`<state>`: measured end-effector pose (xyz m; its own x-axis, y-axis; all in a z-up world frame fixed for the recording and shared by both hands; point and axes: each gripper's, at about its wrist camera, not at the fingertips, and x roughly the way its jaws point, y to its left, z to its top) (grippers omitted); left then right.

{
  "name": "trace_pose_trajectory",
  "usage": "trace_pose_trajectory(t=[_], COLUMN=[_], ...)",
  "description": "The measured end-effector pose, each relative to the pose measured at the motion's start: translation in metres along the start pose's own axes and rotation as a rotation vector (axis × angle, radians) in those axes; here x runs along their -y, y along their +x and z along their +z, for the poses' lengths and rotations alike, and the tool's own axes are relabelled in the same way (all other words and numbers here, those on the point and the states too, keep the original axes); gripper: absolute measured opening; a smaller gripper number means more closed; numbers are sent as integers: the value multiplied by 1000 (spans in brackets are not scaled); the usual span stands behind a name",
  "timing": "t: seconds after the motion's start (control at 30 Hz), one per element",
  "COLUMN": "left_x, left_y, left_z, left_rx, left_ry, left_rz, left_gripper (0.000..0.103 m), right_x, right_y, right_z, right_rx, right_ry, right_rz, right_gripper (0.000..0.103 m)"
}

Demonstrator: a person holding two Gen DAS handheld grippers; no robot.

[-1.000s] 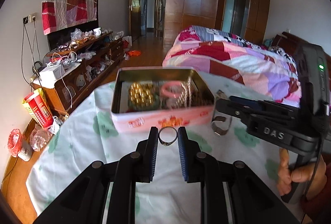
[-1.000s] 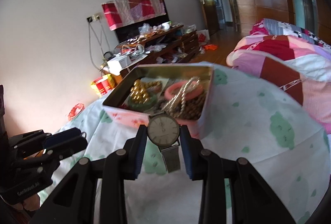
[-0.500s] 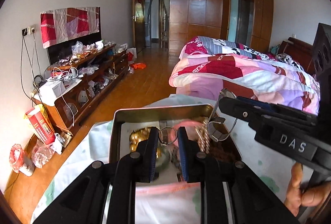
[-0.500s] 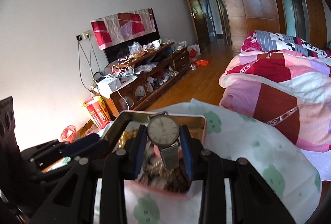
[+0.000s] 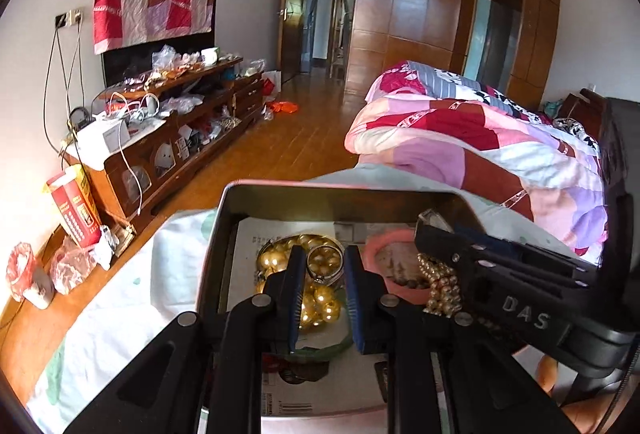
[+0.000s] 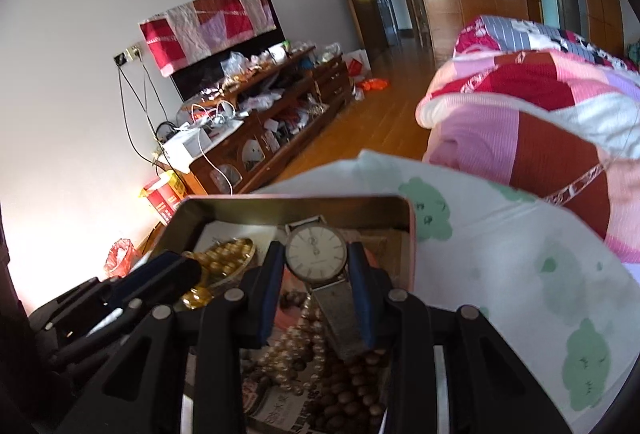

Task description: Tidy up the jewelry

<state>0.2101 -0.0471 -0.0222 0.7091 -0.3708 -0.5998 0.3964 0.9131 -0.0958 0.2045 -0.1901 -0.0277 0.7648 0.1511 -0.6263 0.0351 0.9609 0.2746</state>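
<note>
Both grippers have come forward since a second ago, from short of the tin (image 5: pixel 340 193) to over its open inside, on the cloth-covered worktop (image 6: pixel 520 254). I have the left gripper (image 5: pixel 325 268) clamped on a ring (image 5: pixel 325 266) above the gold beads (image 5: pixel 316 298) at the tin's left, and the right gripper (image 6: pixel 316 258) clamped on a watch (image 6: pixel 316 252), strap hanging toward me, over the pearls (image 6: pixel 296 354) and brown beads (image 6: pixel 352 394) at its right. Beyond the tin, a patchwork quilt (image 5: pixel 480 137) covers the bed.
</note>
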Motion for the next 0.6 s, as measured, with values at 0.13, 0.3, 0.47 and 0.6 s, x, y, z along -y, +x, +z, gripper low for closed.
trace_pose_trajectory(t=[0.13,0.3,0.47,0.6], left_x=[8,12,10,4], left_y=[1,0,-19,-36], left_z=[-4,-3,2,-2], left_rx=[19,27,104,121], left_ry=[45,53,30,-44], left_rz=[45,75,149,153], left_gripper=[20,52,71,72], right_x=[-5,-5,0,11], right_y=[1,-18,-48,-67], right_z=[-4,-7,-7,-15], right_rx=[-8,65,192,227], right_ry=[-30,-13,28,112], right_rz=[29,48,-22,-48], right_gripper=[37,79,88,90])
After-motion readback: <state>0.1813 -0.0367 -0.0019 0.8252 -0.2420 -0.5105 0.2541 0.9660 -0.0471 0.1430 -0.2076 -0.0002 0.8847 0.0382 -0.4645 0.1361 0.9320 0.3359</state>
